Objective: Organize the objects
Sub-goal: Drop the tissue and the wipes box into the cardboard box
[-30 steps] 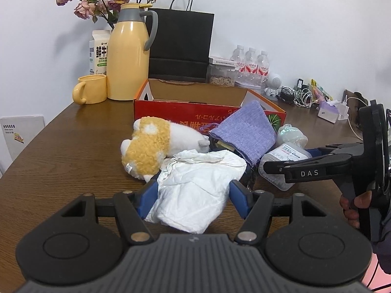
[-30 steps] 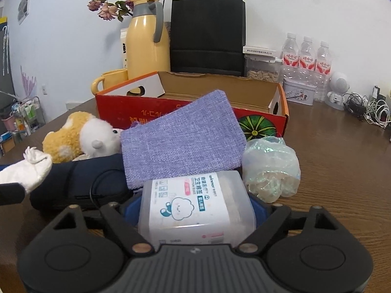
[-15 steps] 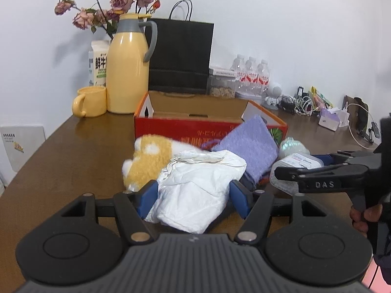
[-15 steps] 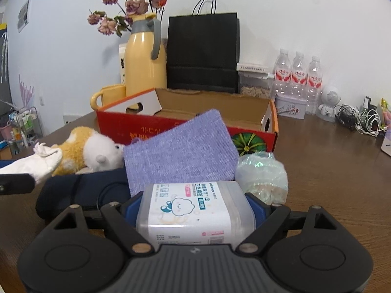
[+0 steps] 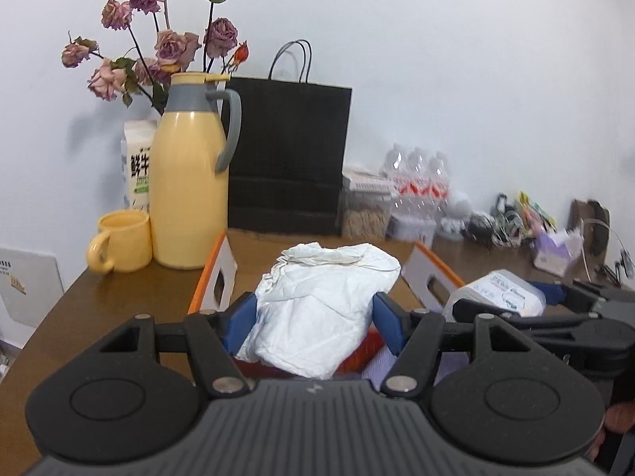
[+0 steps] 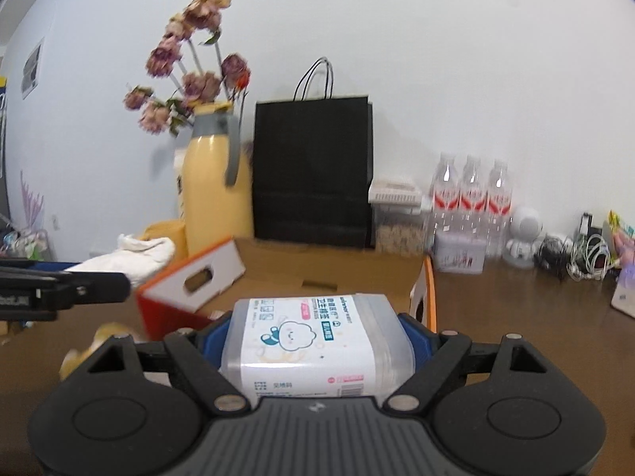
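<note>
Showing 3 bottles (image 6: 470,194) sharply: right wrist.

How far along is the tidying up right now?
Nothing shows inside the cardboard box yet. In hand: the left gripper clamps a white bundle and the right gripper a cotton swab box, both raised near the cardboard box. Left: dropping both in; a stuffed toy waits on the table.
</note>
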Demonstrator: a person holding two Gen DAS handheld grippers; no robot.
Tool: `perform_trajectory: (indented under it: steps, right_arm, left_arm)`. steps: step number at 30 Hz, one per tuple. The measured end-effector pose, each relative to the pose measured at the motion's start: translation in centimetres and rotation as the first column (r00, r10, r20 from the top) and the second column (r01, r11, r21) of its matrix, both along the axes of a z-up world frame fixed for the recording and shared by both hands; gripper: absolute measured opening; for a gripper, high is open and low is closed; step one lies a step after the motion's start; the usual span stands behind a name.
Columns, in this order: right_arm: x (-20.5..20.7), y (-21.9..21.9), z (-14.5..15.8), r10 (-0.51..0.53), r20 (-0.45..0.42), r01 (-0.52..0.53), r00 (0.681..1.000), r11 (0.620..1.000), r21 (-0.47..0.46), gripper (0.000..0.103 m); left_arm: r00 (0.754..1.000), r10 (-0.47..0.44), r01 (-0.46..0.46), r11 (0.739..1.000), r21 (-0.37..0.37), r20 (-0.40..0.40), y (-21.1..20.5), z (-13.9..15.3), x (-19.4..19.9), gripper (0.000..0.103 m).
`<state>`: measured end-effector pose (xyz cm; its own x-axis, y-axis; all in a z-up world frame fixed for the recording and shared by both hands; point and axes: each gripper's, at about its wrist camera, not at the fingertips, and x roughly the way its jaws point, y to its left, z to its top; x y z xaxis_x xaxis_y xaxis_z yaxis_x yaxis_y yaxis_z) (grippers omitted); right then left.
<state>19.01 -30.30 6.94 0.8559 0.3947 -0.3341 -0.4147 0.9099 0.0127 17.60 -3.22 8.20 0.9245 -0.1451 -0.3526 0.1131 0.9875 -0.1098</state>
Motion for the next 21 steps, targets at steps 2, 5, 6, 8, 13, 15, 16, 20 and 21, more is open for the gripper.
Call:
perform_trajectory:
  steps: [2,5,6,8,13,15,16,20,21]
  right_arm:
    - [1.7,0.5,0.5,-0.013,0.009,0.013,1.000,1.000,0.014,0.084]
    - [4.4,1.4,0.9,-0.035,0.009,0.035,0.999,0.999,0.031,0.084]
    - [5.3,1.7,0.9,-0.042,0.009,0.042,0.999,0.999,0.034,0.084]
    - [7.0,2.5,0.8,-0.052,0.007,0.052,0.999,0.998,0.028,0.084]
    - [11.4,3.7,-0.2,-0.090,-0.023,0.091,0.996,0.996,0.022,0.084]
    - [12.6,3.8,-0.8,-0.112,-0.041,0.113,0.993,0.993,0.016,0.084]
    - [13.2,3.8,-1.2,-0.125,-0.052,0.126,0.991,0.992,0.019,0.084]
    - [14.5,3.5,-2.9,-0.129,-0.107,0.132,0.986,0.991,0.012,0.084]
    - [14.8,3.5,-3.3,-0.129,-0.123,0.131,0.984,0.991,0.009,0.084]
  left_arm:
    - [1.000,0.015,-0.015,1.000,-0.006,0.001,-0.1,0.3,2.0,0.065]
    - [0.999,0.041,-0.041,0.999,-0.008,-0.005,-0.4,0.3,4.8,0.065]
    - [0.999,0.050,-0.050,0.999,-0.007,-0.012,-0.6,0.3,5.8,0.065]
    - [0.997,0.067,-0.067,0.998,-0.010,-0.027,-0.8,0.1,7.6,0.065]
    - [0.991,0.112,-0.111,0.994,0.012,-0.067,-1.4,-0.7,12.1,0.065]
    - [0.986,0.134,-0.133,0.991,0.022,-0.096,-1.5,-1.6,13.5,0.065]
    - [0.982,0.149,-0.147,0.989,0.026,-0.115,-1.4,-2.1,14.0,0.065]
    - [0.974,0.158,-0.156,0.987,0.023,-0.165,-0.9,-3.6,15.3,0.063]
    - [0.973,0.158,-0.157,0.987,0.020,-0.166,-0.8,-3.7,15.3,0.063]
